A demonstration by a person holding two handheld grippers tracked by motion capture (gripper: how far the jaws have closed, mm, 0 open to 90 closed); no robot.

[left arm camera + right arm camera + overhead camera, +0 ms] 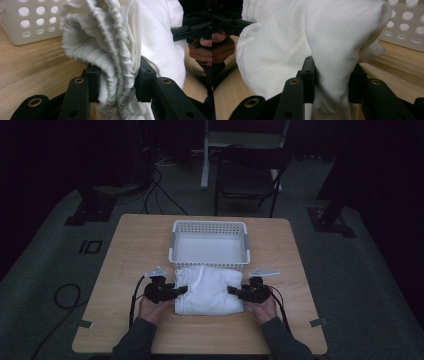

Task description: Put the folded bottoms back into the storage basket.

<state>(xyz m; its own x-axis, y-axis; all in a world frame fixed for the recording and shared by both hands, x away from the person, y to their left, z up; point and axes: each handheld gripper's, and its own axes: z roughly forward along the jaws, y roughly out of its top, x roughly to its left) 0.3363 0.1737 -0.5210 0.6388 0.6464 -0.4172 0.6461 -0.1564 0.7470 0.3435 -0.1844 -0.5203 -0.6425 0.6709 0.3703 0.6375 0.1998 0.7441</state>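
A folded white garment (208,291) lies on the wooden table (125,270) just in front of a white perforated basket (210,243). My left gripper (181,290) is shut on the garment's left edge; in the left gripper view its ribbed, gathered hem (117,62) is pinched between the black jaws. My right gripper (233,291) is shut on the right edge, and smooth white cloth (332,62) bulges up between its jaws in the right gripper view. The garment (160,42) sags between the two grippers, low over the table.
The basket (32,25) stands empty at the table's far middle, close behind the garment. A dark chair (247,180) and a white stand (205,160) are beyond the table. Cables (65,295) lie on the floor at the left.
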